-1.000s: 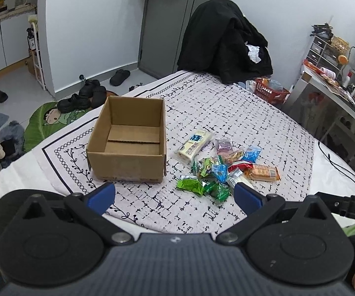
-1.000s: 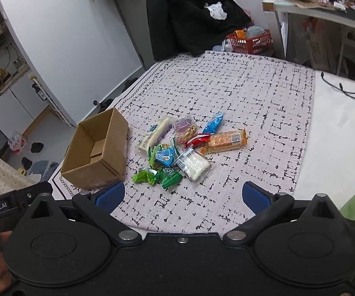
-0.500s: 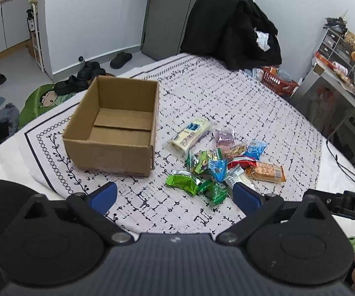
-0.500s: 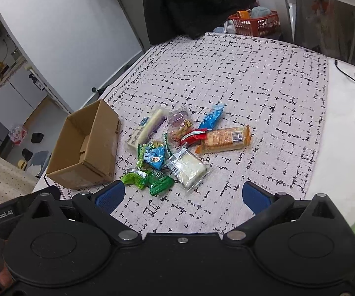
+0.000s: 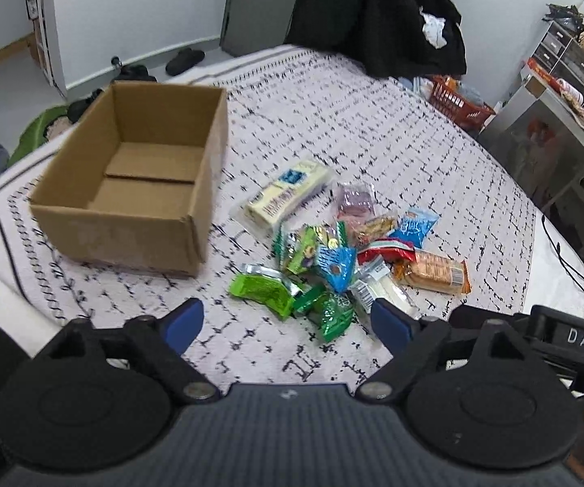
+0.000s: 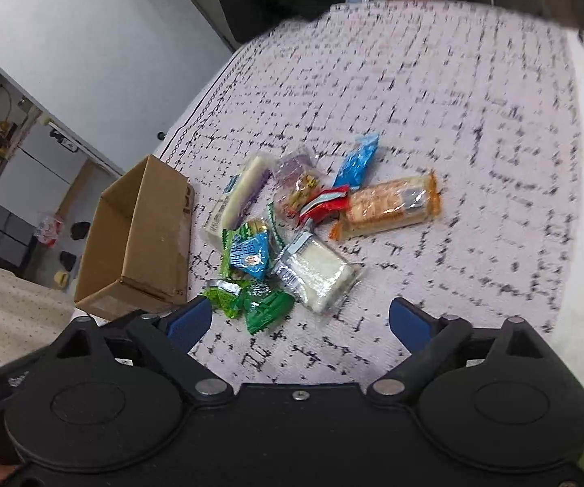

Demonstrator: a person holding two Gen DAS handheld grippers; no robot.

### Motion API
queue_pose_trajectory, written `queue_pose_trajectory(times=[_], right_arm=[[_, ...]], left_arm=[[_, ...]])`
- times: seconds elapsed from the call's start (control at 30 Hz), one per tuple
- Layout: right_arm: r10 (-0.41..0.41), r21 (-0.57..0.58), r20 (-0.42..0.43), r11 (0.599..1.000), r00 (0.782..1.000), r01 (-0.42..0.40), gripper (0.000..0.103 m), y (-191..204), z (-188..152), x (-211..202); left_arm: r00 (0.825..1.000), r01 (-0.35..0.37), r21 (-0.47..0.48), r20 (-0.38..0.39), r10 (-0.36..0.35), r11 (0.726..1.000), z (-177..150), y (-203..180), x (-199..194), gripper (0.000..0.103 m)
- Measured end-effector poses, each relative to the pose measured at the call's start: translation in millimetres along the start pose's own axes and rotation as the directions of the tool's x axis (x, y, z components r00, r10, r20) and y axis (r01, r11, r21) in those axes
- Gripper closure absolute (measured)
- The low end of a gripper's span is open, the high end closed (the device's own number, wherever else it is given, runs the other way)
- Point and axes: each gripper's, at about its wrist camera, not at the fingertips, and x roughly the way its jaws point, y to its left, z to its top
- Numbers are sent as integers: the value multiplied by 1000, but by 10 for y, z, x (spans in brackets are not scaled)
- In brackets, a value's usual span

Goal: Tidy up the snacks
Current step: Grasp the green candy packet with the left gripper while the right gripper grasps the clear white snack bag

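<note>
Room with white walls; black garment (image 5: 377,12) heaped at far edge of surface (image 5: 373,121), which carries a black-on-white grid cloth. Cardboard box (image 5: 129,186) open, nothing inside; snack pile (image 5: 332,255) just beside it. Left gripper (image 5: 288,324) and right gripper (image 6: 300,320): jaws apart, holding nothing.

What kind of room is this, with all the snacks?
Probably a lived-in room at home, perhaps a bedroom or studio: shoes lie on the floor, black clothes are piled behind the patterned cloth, and a cluttered desk stands alongside.
</note>
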Motion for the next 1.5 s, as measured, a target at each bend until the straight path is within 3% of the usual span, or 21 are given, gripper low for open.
queue_pose_trajectory(times=[0.37, 0.5, 0.83, 1.2, 1.27, 1.37, 1.43, 1.5], right_arm=[[68, 160, -65, 986, 996, -57, 11, -325, 139, 388], [77, 208, -91, 977, 993, -56, 16, -410, 171, 523], [79, 259, -128, 965, 989, -44, 18, -521, 213, 752], [49, 248, -162, 969, 986, -8, 18, -520, 258, 922], [50, 242, -161, 970, 986, -10, 18, -512, 263, 927], [42, 234, -166, 972, 985, -2, 17, -493, 274, 966], [35, 210, -168, 978, 985, 1, 16, -446, 284, 992], [24, 191, -173, 981, 985, 9, 16, -410, 283, 1015]], left_arm=[[996, 6, -50, -83, -11, 999, 25, -49, 541, 31], [993, 12, -64, -117, -19, 998, 21, -96, 722, 37], [985, 19, -86, -167, -34, 996, 0, -197, 1085, 39], [987, -22, -113, -162, 3, 993, -71, -225, 1256, 39], [988, -22, -113, -157, 4, 993, -79, -230, 1256, 48], [989, -16, -115, -145, -1, 993, -98, -238, 1236, 52], [989, -1, -118, -144, -16, 993, -113, -246, 1227, 64], [989, 7, -122, -144, -25, 993, -124, -255, 1204, 65]])
